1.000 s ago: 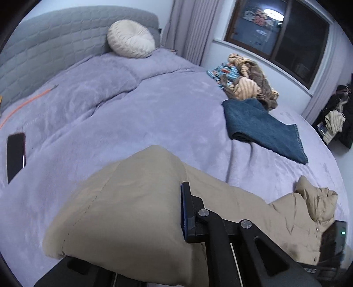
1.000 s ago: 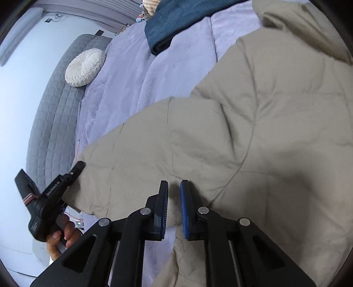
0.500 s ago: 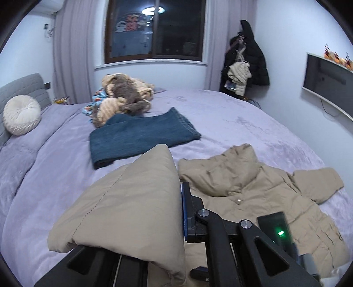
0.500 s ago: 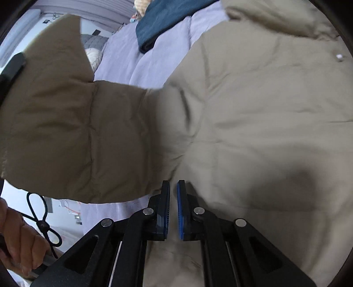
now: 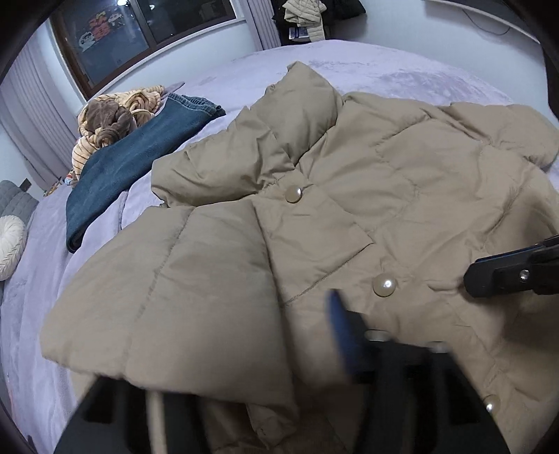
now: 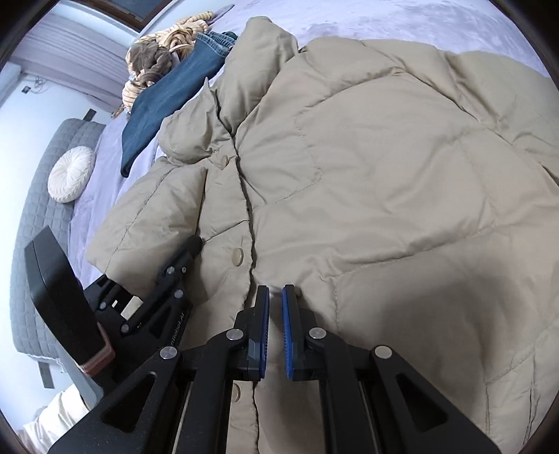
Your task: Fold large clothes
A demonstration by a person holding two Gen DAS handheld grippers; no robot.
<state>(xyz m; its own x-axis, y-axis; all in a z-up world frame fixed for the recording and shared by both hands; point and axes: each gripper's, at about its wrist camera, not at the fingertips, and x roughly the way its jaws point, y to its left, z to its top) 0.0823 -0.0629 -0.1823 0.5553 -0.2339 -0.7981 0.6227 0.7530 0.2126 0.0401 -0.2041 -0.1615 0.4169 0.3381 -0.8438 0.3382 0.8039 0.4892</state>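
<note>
A tan puffer jacket with pearl buttons lies face up on the purple bed. Its sleeve is folded across the chest. My left gripper sits at the sleeve's cuff, blurred, and its jaws are opening. One blue pad shows; the cuff drapes over the other finger and hides it. My right gripper hovers shut over the button line with nothing between its pads. One of its fingers shows at the right edge of the left wrist view.
Folded blue jeans and a bundle of striped and brown clothes lie beyond the jacket. A round cream cushion leans on the grey headboard. A dark window and hanging coats stand behind the bed.
My left gripper swung the sleeve across from the open bed onto the jacket's chest, and its jaws have spread off the cuff. My right gripper slid to the button line, still shut.
</note>
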